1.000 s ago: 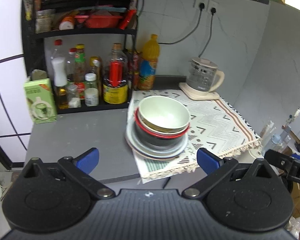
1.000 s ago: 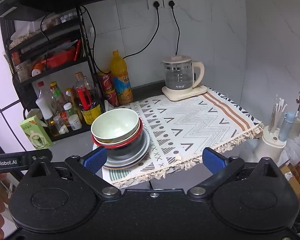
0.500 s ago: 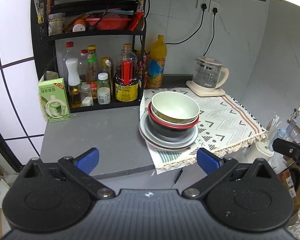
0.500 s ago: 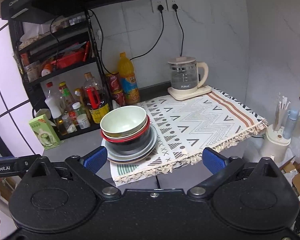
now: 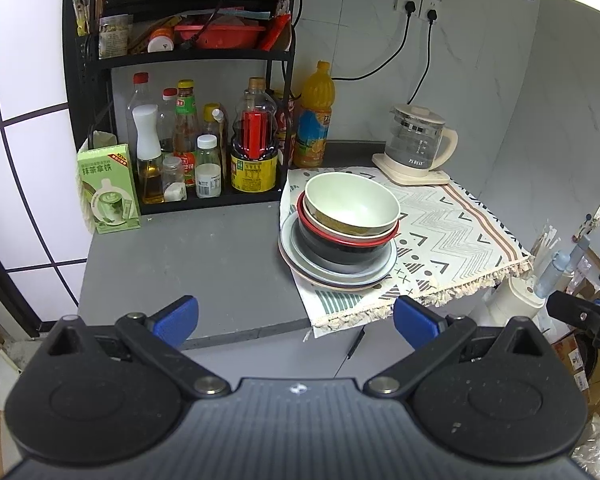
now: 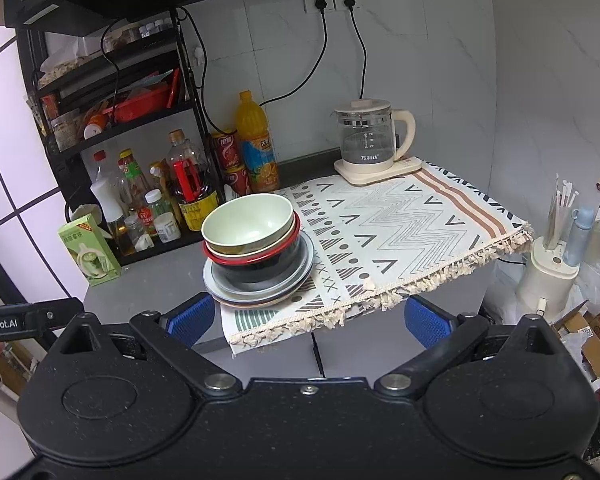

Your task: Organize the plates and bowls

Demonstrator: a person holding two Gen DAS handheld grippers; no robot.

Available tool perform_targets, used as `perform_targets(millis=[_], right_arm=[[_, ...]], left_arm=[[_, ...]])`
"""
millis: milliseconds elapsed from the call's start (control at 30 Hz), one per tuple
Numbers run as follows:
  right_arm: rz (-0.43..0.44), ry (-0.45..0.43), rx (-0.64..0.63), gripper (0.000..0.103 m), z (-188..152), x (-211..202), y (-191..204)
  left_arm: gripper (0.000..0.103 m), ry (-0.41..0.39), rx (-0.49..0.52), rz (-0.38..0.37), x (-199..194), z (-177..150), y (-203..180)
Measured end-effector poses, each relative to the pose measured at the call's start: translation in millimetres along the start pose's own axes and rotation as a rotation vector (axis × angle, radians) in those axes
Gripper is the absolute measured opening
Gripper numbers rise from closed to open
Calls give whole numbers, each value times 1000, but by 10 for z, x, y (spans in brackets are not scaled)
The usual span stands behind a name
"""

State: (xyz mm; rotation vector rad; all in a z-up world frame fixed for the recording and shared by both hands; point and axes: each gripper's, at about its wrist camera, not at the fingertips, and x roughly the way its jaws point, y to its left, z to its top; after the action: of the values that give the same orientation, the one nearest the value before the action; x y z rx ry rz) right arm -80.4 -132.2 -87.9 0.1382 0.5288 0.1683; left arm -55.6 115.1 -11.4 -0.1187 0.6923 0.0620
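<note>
Both grippers, left gripper (image 5: 296, 318) and right gripper (image 6: 309, 318), gaped wide and empty, near the stacked bowls (image 5: 350, 216) on plates (image 5: 332, 274).

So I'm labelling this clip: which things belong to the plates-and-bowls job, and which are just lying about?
Job: green bowl, red-rimmed bowl, plates.
Lying about: kettle, juice bottle, sauce bottles, green carton, mat.

Stacked bowls (image 5: 350, 216) on plates (image 5: 336, 272), seen past my left gripper (image 5: 296, 318).
Its jaws stood wide apart, empty; the stack sat on the patterned cloth's (image 5: 452, 232) left edge.
</note>
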Motion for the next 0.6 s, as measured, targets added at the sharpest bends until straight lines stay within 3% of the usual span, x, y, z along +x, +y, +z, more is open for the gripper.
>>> perform_targets(millis=[600], right_arm=[[9, 37, -5, 102, -59, -4, -11]], left_arm=[[103, 20, 13, -19, 59, -47, -56]])
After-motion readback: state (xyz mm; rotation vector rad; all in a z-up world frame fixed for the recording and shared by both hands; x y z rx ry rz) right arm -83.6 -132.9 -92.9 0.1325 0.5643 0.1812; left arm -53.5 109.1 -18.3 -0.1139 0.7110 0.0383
